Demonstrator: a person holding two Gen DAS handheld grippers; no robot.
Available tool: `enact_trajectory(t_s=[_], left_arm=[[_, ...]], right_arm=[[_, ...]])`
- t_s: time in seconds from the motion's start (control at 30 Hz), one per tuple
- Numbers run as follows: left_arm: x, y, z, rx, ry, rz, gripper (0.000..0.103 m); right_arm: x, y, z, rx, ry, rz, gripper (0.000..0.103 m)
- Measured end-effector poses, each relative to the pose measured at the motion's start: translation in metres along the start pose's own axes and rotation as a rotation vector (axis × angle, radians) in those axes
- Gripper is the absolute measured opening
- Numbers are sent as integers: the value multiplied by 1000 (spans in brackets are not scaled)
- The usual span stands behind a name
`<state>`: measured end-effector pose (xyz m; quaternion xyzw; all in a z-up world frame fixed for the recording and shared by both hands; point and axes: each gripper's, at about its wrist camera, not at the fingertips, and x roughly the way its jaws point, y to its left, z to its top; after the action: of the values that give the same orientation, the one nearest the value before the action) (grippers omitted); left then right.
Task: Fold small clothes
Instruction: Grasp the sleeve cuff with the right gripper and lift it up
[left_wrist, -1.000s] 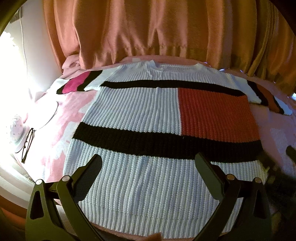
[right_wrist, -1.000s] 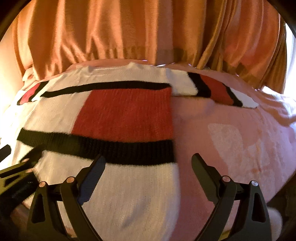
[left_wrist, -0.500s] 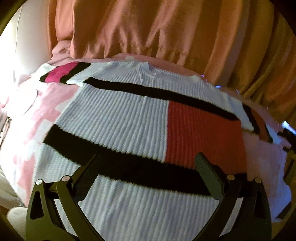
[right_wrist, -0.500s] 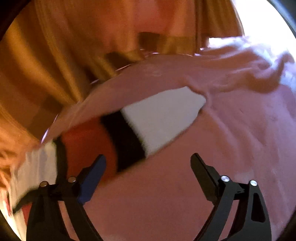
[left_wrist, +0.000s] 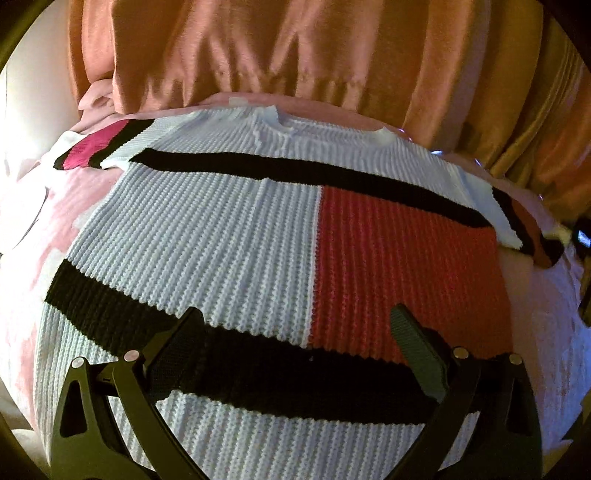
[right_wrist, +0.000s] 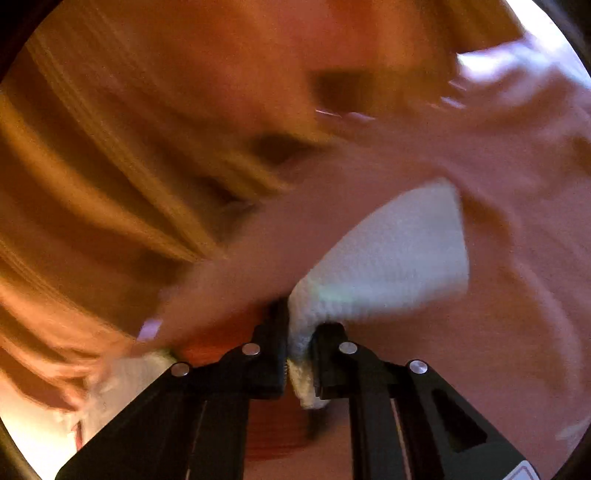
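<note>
A knit sweater (left_wrist: 229, 229), white with black bands, a red panel and a collar at the far end, lies flat on a pink blanket (left_wrist: 55, 206). My left gripper (left_wrist: 295, 314) hovers open over its lower black band, nothing between the fingers. One sleeve (left_wrist: 96, 147) with a magenta stripe lies at far left, and the other sleeve (left_wrist: 517, 221) reaches off to the right. In the blurred right wrist view, my right gripper (right_wrist: 301, 321) has its jaws closing on that sleeve's white cuff (right_wrist: 399, 243), and the knit is pinched between the pads.
An orange curtain (left_wrist: 295, 48) hangs close behind the far edge of the bed and fills the left of the right wrist view (right_wrist: 129, 166). Rumpled pink blanket (right_wrist: 517, 147) lies beyond the cuff. Bright light washes out the left edge.
The right gripper swung from the sweater's hem out to the right sleeve, rolled, and went from wide open to pinched on the white cuff. The left gripper moved forward over the sweater, still open.
</note>
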<state>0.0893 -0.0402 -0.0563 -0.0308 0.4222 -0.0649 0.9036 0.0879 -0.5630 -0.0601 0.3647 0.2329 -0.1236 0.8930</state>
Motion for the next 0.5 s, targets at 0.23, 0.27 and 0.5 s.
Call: enact_trajectory(t_s=[0.23,0.27,0.5], left_arm=[[-17,21,7,-51,-24,-34,98],[-21,26,9,-56,-34,-35,98],[-30,66,19,-112,-55,-44,98]], right_arm=[[15,228,-38,-301,112,377,11],[24,258,-50,-330,144,417,11],[117,392,-179,-526,420,499,28]])
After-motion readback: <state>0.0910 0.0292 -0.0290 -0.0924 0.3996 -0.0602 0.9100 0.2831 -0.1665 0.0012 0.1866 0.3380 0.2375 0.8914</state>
